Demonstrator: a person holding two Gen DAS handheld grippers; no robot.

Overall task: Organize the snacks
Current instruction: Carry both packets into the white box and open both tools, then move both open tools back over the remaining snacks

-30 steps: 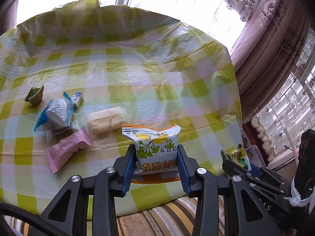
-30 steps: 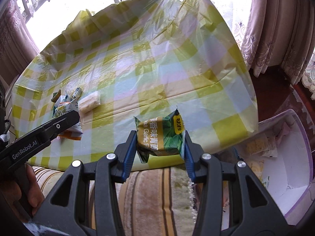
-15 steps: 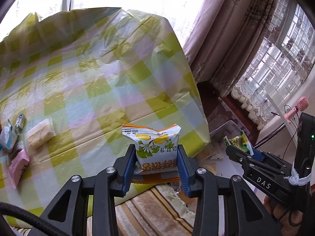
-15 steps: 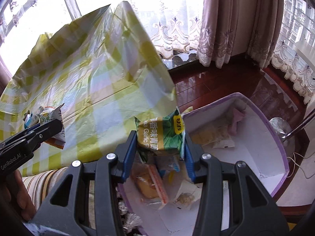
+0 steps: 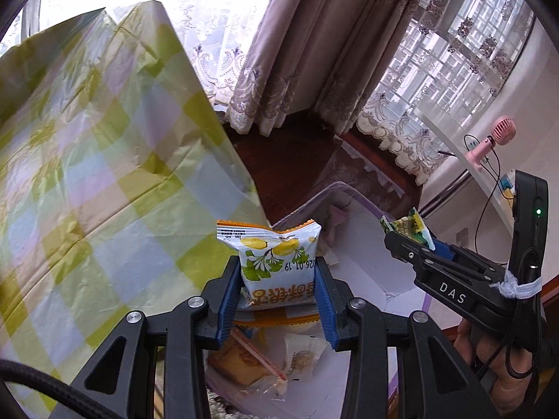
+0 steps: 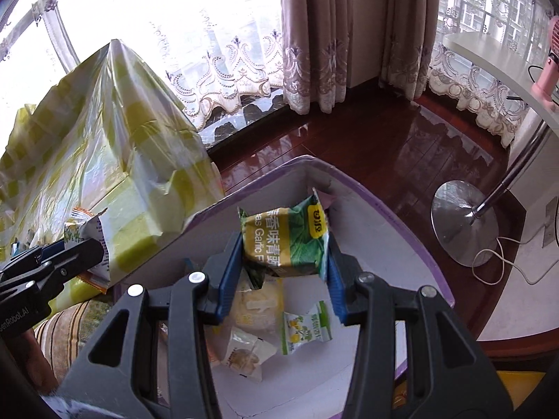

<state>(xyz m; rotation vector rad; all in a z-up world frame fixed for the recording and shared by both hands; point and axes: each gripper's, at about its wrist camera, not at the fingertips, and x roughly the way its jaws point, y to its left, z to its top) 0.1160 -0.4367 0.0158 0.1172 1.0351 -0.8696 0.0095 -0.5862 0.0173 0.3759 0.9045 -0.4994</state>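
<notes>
We hold a light, crinkly lemon packet point(image 5: 276, 265) and green packet point(image 6: 286, 241), jaws clamped mid-body, box point(image 6: 377, 202) at twelve o'clock.

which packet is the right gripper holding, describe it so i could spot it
Find the white box with a purple rim on the floor beside the checked table. Above it, the right gripper clamps a green garlic pea packet, leaf-printed with a yellow band, unlike the pale packets lying below.
</notes>
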